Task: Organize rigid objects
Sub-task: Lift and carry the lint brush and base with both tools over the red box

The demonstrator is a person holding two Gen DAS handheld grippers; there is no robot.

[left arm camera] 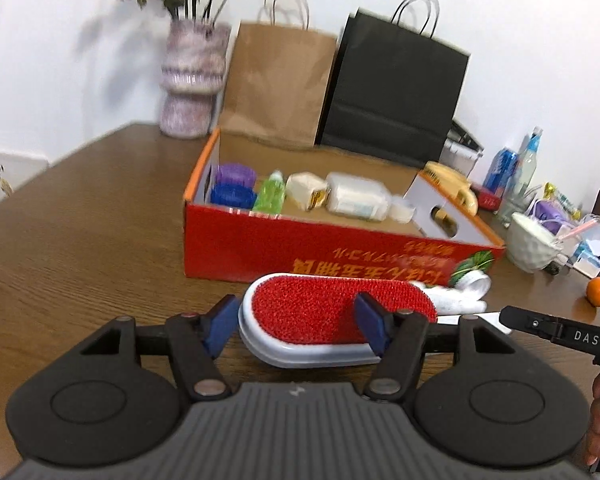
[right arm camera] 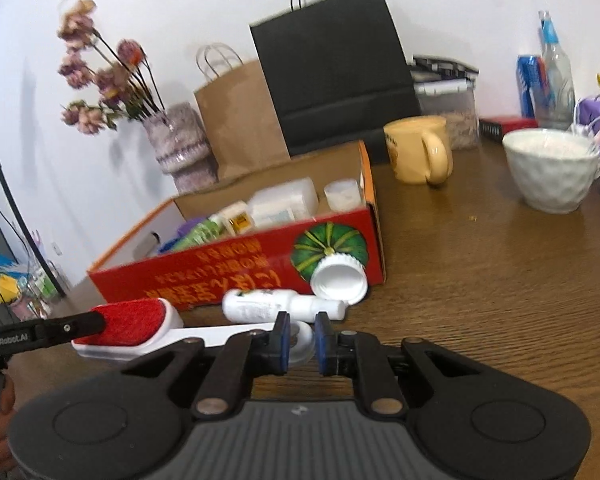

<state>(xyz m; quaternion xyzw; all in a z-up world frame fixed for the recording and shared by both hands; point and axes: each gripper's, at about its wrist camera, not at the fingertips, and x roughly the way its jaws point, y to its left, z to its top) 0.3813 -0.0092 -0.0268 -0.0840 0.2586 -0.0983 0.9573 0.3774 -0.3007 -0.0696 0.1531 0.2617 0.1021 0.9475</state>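
Your left hand-held gripper (left arm camera: 298, 330) straddled the red-faced lint brush (left arm camera: 332, 312), its blue pads on either side of the brush head. The left pad stood just beside the white rim and the right pad lay over the red surface, and whether either pressed on the brush could not be told. The jaws stood partly apart.

Your right hand-held gripper (right arm camera: 302, 342) had its pads drawn close together on the ring end of the brush's white handle (right arm camera: 302, 338), which sat between them. In that view the brush (right arm camera: 132, 326) lay across the wooden bench (right arm camera: 500, 280), its head to the left and the handle running right toward the pads.

Just behind the handle, a white bottle (right arm camera: 268, 304) lay on its side, and a white cap (right arm camera: 338, 282) leaned against the front wall of the red cardboard box (right arm camera: 228, 276). The box stood open on the bench with several small containers lined up inside along its near wall.

Behind the box stood a brown paper bag (left arm camera: 276, 84), a black paper bag (left arm camera: 396, 92) and a vase of dried flowers (left arm camera: 190, 80). A yellow mug (right arm camera: 418, 148) and a white bowl (right arm camera: 552, 168) stood on the bench to the right of the box.
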